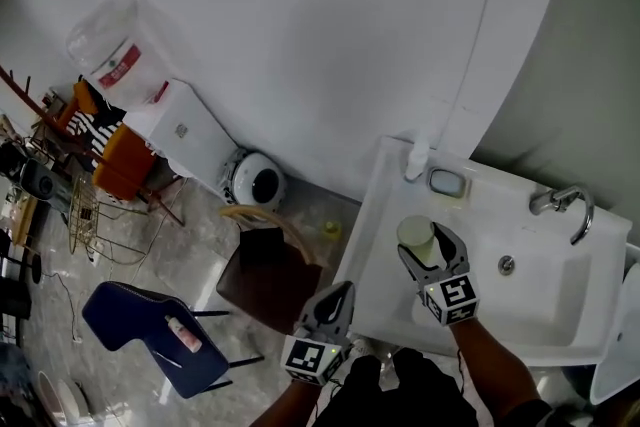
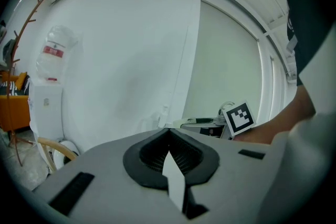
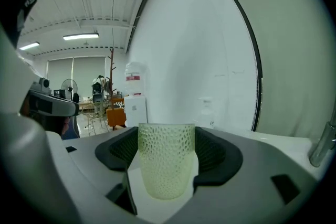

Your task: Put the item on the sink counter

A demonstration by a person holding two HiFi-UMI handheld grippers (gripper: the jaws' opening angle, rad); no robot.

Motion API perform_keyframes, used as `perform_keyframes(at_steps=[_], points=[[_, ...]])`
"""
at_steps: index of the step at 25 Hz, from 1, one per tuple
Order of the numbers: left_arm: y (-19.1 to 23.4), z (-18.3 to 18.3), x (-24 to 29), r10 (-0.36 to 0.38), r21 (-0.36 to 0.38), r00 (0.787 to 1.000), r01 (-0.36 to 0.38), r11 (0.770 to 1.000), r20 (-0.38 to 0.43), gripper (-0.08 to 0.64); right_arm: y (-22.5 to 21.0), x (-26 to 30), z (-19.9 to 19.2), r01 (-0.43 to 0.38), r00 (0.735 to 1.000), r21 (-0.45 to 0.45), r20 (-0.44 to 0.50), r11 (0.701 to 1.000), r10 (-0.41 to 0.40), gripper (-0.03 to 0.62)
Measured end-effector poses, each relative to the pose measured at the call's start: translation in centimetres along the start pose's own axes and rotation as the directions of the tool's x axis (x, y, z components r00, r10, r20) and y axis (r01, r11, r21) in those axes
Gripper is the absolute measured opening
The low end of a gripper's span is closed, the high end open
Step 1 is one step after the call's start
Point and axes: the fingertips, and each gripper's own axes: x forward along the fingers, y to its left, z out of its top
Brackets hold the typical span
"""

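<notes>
A pale green cup [image 1: 415, 235] with a dimpled wall stands upright between the jaws of my right gripper [image 1: 430, 251], which is shut on it. In the right gripper view the cup [image 3: 165, 165] fills the gap and both pads press its sides. It sits over the left part of the white sink counter [image 1: 385, 215]; whether its base touches the counter I cannot tell. My left gripper [image 1: 338, 301] is shut and holds nothing, low at the counter's left front corner. In its own view the left gripper [image 2: 169, 138] points at the white wall.
A faucet [image 1: 566, 205] and the basin [image 1: 520, 290] lie to the right of the cup, and a soap dish [image 1: 447, 182] sits at the counter's back. On the floor to the left are a brown box [image 1: 270, 285], a blue chair [image 1: 140, 320] and a water dispenser [image 1: 180, 130].
</notes>
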Motion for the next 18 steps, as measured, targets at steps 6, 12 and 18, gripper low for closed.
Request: perform_keyframes(at_steps=[6,12,18], points=[[0.3,-1.4,1.6,-0.007,-0.002,0.999,0.007,1.000,-0.033,0.012,-1.3,2.2,-2.2,0.009,1.000,0.016,-0.023,1.000,-0.009,0.347],[0.7,-1.0,2.3,-0.016,-0.018,0.999,0.016,1.000,-0.029,0.014,-3.2,4.7,-3.5,0.032,0.999,0.022,-0.009,0.999,-0.032,0.347],[1.2,-2.3,2.4,0.003,-0.025,0.998,-0.005,1.000,-0.067,0.012,-4.8,6.7,-4.5,0.101,0.994,0.052,0.022,0.994,-0.102,0.347]])
